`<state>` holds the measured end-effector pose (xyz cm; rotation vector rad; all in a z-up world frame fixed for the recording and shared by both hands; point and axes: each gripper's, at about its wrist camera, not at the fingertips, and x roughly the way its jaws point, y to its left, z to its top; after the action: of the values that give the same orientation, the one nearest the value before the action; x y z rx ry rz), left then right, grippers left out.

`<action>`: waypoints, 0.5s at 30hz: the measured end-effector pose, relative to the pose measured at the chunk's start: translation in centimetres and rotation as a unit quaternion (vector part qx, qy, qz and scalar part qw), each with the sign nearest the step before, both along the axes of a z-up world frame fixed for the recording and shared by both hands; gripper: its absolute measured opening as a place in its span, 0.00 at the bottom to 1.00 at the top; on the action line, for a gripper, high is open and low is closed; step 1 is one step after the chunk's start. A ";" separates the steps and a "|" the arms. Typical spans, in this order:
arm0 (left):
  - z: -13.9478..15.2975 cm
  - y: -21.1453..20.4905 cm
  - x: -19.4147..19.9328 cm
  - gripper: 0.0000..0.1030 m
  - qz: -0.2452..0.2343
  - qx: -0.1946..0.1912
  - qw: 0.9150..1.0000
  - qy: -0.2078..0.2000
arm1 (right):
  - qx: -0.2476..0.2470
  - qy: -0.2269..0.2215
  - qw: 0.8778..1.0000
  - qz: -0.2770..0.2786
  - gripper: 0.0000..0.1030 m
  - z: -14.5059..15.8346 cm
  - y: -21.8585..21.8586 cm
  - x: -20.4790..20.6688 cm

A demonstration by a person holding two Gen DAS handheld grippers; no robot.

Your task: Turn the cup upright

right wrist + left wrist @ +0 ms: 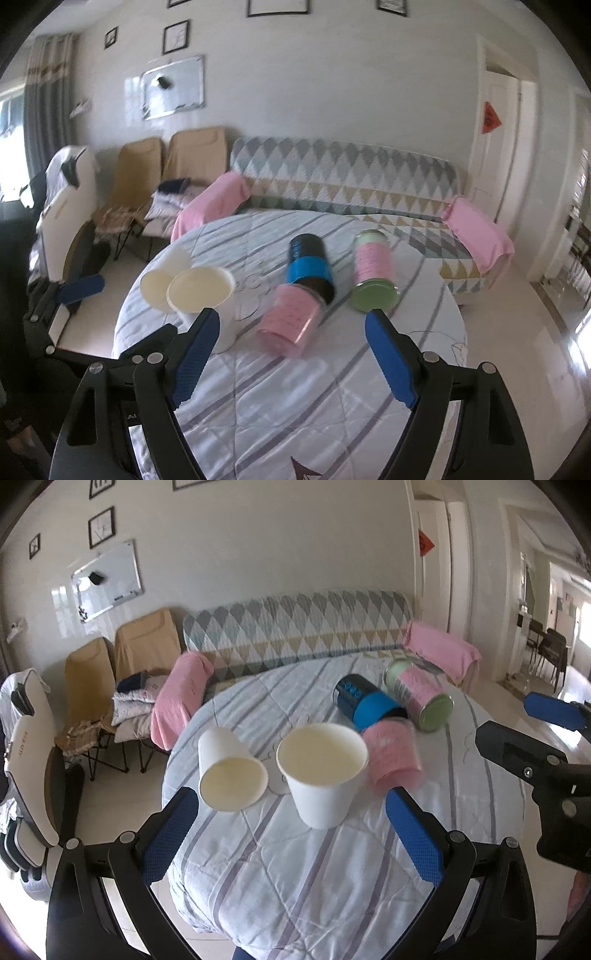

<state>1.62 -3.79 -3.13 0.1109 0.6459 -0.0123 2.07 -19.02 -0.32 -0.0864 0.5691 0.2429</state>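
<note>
Filling most of both views, a round table (332,886) wears a quilted white cloth with grey and lilac stripes. Behind it runs a sofa (295,624) under a cover of grey, blue and tan diamonds, with a pink towel (181,690) over each arm, and two tan folding chairs (166,166) stand to its left below a whiteboard (173,86).

On the cloth, an upright white paper cup (321,775) stands mouth up, near the table's left side. Just beside it on the left, a second white paper cup (231,768) lies tipped over, its open mouth turned toward the left wrist camera; whether the two touch I cannot tell. To the right, a pink tumbler (291,319) lies on its side, blurred, its far end against a black tumbler with a blue band (310,266), which also lies on its side. Further right, a pink-wrapped green-ended tumbler (373,273) lies apart from them.

Both tongs hover above the near edge of the table. The left gripper (291,834) has its blue-padded jaws spread wide, holding nothing; in its own view the upright cup and the mouth of the tipped cup sit between the pads. The right gripper (291,354) is likewise spread wide and empty, with the pink tumbler framed between its pads.
</note>
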 end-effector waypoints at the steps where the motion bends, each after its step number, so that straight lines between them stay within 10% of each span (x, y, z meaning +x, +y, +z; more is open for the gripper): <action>1: 0.2 -0.3 -0.2 1.00 0.002 0.000 1.000 -0.006 | 0.006 -0.001 1.000 -0.004 0.81 0.0 -0.4 0.1; 15: 1.9 -2.2 -1.3 1.00 0.030 0.011 0.998 -0.052 | 0.048 -0.027 0.998 -0.020 0.81 1.5 -3.4 -0.2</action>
<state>0.33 -6.01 -1.27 0.1114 0.5443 0.0587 1.90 -22.41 1.16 0.0112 0.5033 0.2269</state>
